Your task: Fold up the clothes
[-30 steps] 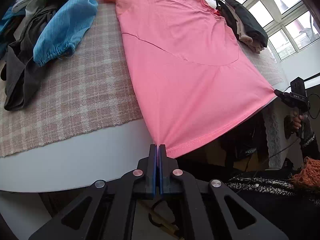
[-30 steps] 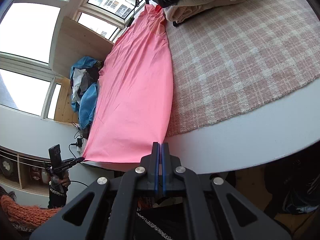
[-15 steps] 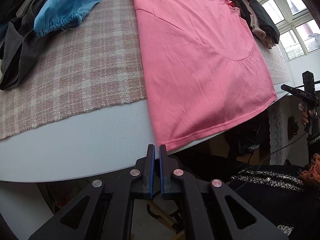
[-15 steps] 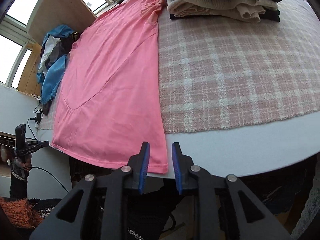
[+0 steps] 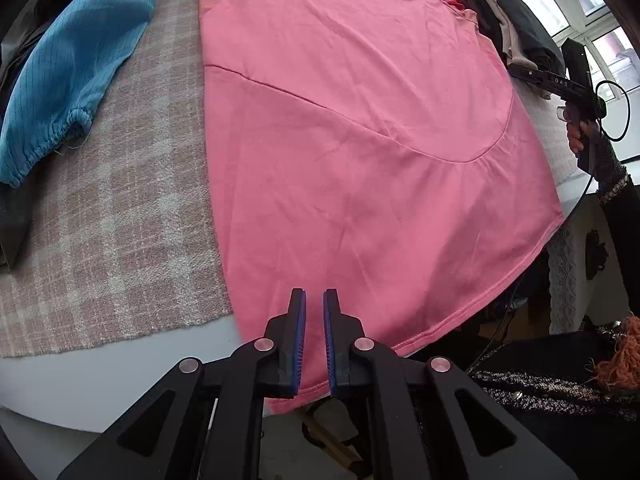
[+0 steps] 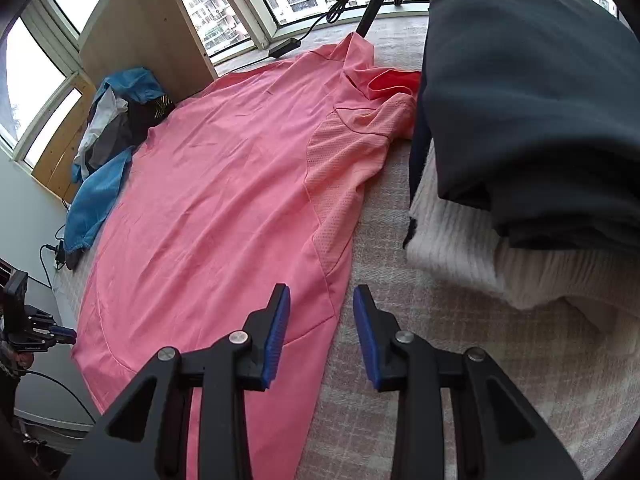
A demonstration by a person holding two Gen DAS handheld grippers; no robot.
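The left gripper [image 5: 315, 336] hangs over the hem of the pink shirt [image 5: 352, 128], its fingers [image 5: 299, 340] a narrow slit apart after just easing open, nothing pinched between them. The right gripper [image 6: 321, 334] hovers at the shirt's side seam below the sleeve, fingers [image 6: 276, 332] moderately parted after just opening, holding nothing.

The shirt lies flat, spread on the checked cloth [image 5: 120, 240] covering the tabletop [image 5: 100, 384], hem hanging slightly over the near edge. Its long axis runs from that hem away to the collar, which points toward the windows [image 6: 224, 12].

Likely next is a lengthwise fold: pinch only the edge layers at seam and hem, lift both together, and keep clear of the folded stack [image 6: 532, 120] just beside the sleeve.
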